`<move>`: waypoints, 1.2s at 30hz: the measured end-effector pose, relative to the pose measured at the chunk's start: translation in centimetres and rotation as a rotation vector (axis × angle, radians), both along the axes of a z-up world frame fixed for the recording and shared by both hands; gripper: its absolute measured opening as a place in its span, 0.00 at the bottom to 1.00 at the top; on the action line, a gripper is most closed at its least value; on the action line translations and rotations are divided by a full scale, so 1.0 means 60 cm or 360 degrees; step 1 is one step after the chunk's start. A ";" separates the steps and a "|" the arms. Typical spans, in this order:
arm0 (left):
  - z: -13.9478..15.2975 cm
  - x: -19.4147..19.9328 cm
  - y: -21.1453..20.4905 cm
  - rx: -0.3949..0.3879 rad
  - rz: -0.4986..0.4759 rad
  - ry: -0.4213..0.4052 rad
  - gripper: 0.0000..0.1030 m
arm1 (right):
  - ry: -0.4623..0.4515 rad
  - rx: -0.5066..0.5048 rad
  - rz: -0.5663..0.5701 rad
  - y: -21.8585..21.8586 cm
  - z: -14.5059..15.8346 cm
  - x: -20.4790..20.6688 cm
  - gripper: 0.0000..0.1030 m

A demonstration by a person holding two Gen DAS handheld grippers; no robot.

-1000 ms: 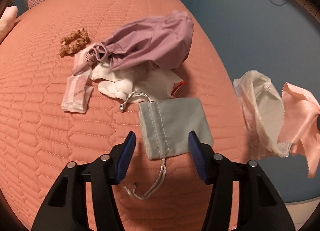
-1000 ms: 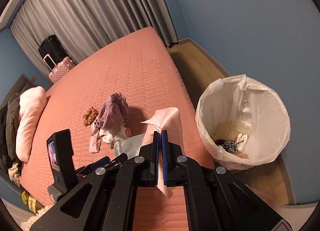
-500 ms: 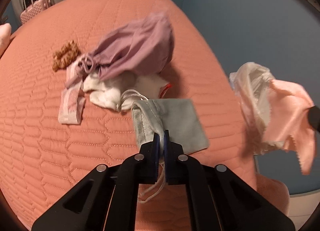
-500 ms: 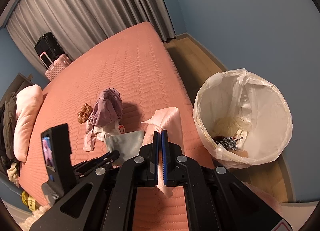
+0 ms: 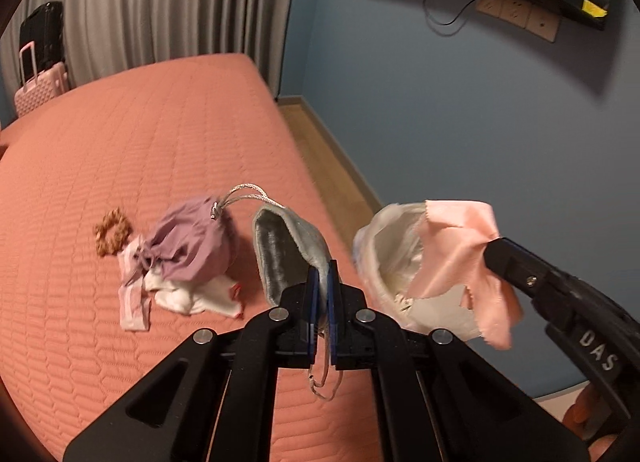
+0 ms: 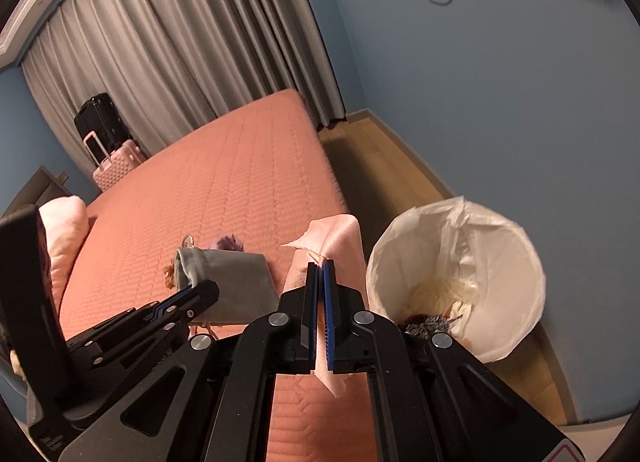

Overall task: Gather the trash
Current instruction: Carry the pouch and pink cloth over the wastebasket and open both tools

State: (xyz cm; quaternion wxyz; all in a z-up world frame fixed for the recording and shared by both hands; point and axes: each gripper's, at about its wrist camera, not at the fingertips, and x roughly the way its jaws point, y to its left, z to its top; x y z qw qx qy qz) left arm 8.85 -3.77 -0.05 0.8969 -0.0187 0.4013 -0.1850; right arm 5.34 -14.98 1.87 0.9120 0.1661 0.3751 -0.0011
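My left gripper (image 5: 320, 268) is shut on a grey drawstring pouch (image 5: 286, 250) and holds it lifted above the bed; the pouch also shows in the right wrist view (image 6: 232, 282). My right gripper (image 6: 319, 266) is shut on a pink cloth (image 6: 332, 238), held beside the bin; the cloth also shows in the left wrist view (image 5: 460, 254). A bin with a white liner (image 6: 496, 262) stands on the floor next to the bed and holds some trash. A purple drawstring bag (image 5: 188, 242), white crumpled pieces (image 5: 196, 296) and a brown scrunchie (image 5: 112, 232) lie on the bed.
The salmon quilted bed (image 5: 132, 166) fills the left. Wooden floor (image 6: 384, 158) runs between the bed and the blue wall. A pink suitcase (image 6: 116, 162) and a black one stand by the grey curtains. A pink pillow (image 6: 64, 230) lies at the far left.
My left gripper closed on the grey pouch and lifted it off the bed, swinging toward the bin. My right gripper kept its hold on the pink cloth and drew nearer the bin.
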 end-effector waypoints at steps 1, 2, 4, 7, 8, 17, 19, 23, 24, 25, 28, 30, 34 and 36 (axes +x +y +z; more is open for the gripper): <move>0.007 0.001 -0.011 -0.0015 -0.0021 -0.0007 0.03 | -0.0014 -0.0005 -0.0014 -0.009 0.007 -0.002 0.02; 0.013 0.002 -0.023 -0.0029 -0.0043 -0.0009 0.03 | -0.0025 -0.0011 -0.0028 -0.018 0.012 -0.003 0.02; 0.024 0.004 -0.042 -0.0044 -0.0080 -0.0021 0.03 | -0.0046 -0.0022 -0.0065 -0.038 0.022 -0.007 0.02; 0.037 0.007 -0.076 -0.0077 -0.0160 -0.0033 0.03 | -0.0067 -0.0033 -0.0127 -0.073 0.031 -0.013 0.02; 0.040 0.008 -0.090 -0.0081 -0.0185 -0.0038 0.04 | -0.0070 -0.0036 -0.0141 -0.082 0.032 -0.015 0.02; 0.034 0.039 -0.171 -0.0181 -0.0348 0.0024 0.05 | -0.0059 -0.0067 -0.0291 -0.167 0.029 -0.023 0.02; 0.032 0.043 -0.181 -0.0201 -0.0363 0.0027 0.06 | -0.0053 -0.0066 -0.0309 -0.177 0.025 -0.023 0.02; 0.032 0.048 -0.180 -0.0181 -0.0309 0.0006 0.41 | -0.0039 -0.0066 -0.0327 -0.189 0.017 -0.018 0.02; 0.033 0.047 -0.176 -0.0183 -0.0283 -0.0010 0.46 | -0.0039 -0.0068 -0.0326 -0.189 0.017 -0.019 0.02; 0.034 0.047 -0.172 -0.0184 -0.0271 -0.0023 0.46 | -0.0040 -0.0074 -0.0324 -0.188 0.017 -0.016 0.02; 0.036 0.045 -0.164 -0.0158 -0.0248 -0.0043 0.47 | -0.0040 -0.0077 -0.0318 -0.184 0.017 -0.005 0.03; 0.038 0.044 -0.161 -0.0138 -0.0230 -0.0063 0.47 | -0.0043 -0.0079 -0.0314 -0.178 0.019 -0.001 0.04; 0.042 0.040 -0.146 -0.0109 -0.0187 -0.0101 0.52 | -0.0063 -0.0100 -0.0322 -0.168 0.021 -0.013 0.14; 0.042 0.041 -0.140 -0.0108 -0.0165 -0.0102 0.55 | -0.0070 -0.0106 -0.0329 -0.164 0.022 -0.010 0.28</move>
